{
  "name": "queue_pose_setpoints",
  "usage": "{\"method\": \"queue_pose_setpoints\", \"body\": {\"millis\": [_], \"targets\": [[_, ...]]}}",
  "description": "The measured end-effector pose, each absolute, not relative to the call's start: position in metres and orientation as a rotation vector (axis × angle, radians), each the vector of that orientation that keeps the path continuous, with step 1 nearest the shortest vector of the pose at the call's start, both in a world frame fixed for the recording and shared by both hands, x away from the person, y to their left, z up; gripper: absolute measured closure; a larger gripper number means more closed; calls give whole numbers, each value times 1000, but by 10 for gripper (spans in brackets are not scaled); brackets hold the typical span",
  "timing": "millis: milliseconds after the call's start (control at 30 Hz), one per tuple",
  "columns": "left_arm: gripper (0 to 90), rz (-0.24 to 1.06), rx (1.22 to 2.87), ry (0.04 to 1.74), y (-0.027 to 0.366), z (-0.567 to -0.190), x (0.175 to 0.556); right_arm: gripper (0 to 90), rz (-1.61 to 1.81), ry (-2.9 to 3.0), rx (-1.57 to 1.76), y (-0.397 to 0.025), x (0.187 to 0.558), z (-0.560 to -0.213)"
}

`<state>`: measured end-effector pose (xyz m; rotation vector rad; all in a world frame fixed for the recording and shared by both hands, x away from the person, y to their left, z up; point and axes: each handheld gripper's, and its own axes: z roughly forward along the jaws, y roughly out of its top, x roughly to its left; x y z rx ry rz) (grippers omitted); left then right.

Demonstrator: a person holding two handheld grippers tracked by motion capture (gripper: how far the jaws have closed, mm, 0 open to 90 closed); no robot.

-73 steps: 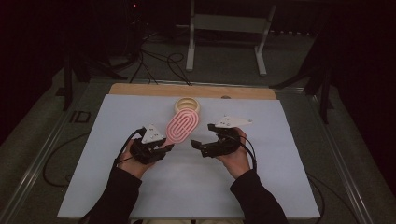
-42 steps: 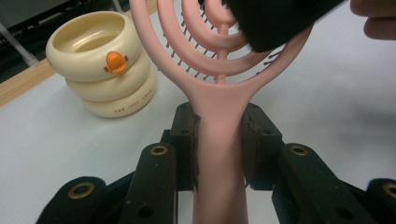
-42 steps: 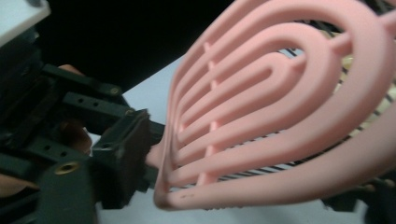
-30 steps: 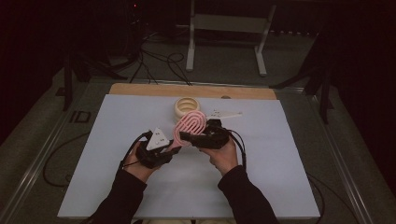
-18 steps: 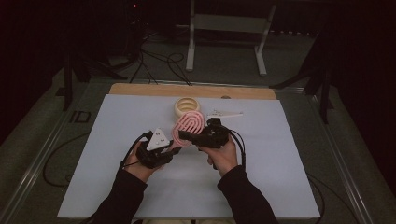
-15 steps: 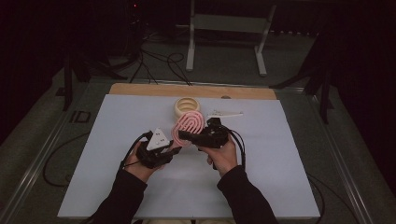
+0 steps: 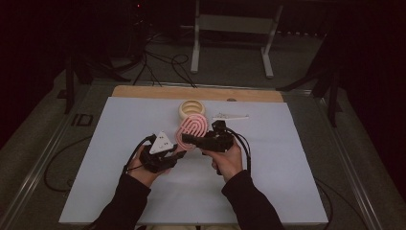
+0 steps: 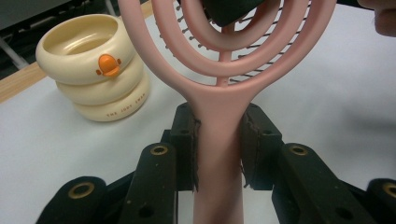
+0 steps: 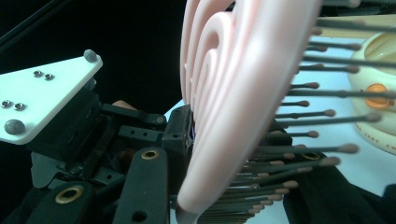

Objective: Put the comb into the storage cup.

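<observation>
Roughly, from biggest to smallest:

Table (image 7: 119,191): white sheet lying under both claws; the work is held up just above it, near the middle.

Cream holder (image 7: 191,109): stacked-ring pot with an orange duck bill, standing just beyond the claws, past the brush head's far tip.

Pink brush (image 7: 192,129): open-loop hairbrush, its long axis running from the left claw away toward the cream holder, handle nearest the person.

Left gripper (image 8: 218,140): clenched on the brush handle, pads pressed to both sides; the head rises straight ahead of its jaws.

Right gripper (image 7: 189,139): jaws reach across from the right and straddle the head edge-on, one jaw on the smooth back, the other among the bristles (image 9: 322,114); whether they already pinch it I cannot tell.

Deciding relation: the head lies directly between the right claw's jaws, crosswise to its reach, so that claw is nearer the head while the left owns the handle.
</observation>
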<state>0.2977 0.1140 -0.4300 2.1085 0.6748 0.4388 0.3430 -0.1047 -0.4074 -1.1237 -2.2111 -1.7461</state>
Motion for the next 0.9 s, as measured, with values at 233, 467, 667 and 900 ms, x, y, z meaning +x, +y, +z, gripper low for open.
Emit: {"method": "queue_pose_setpoints", "body": {"millis": [233,467,667,900], "targets": [[700,443,2105,676,115,-429,298,635,-1759,-2210,-1119,-104,343,-407],[659,441,2104,679,114,-430,297,637,-1774,-2232,-1118,-102,342,-406],[606,445,2095,702,114,-429,298,638,-1779,-2228,-1118,-102,342,-406],[409,442,2077,713,114,-429,298,639,-1791,-2222,-1126,-104,342,-406]]}}
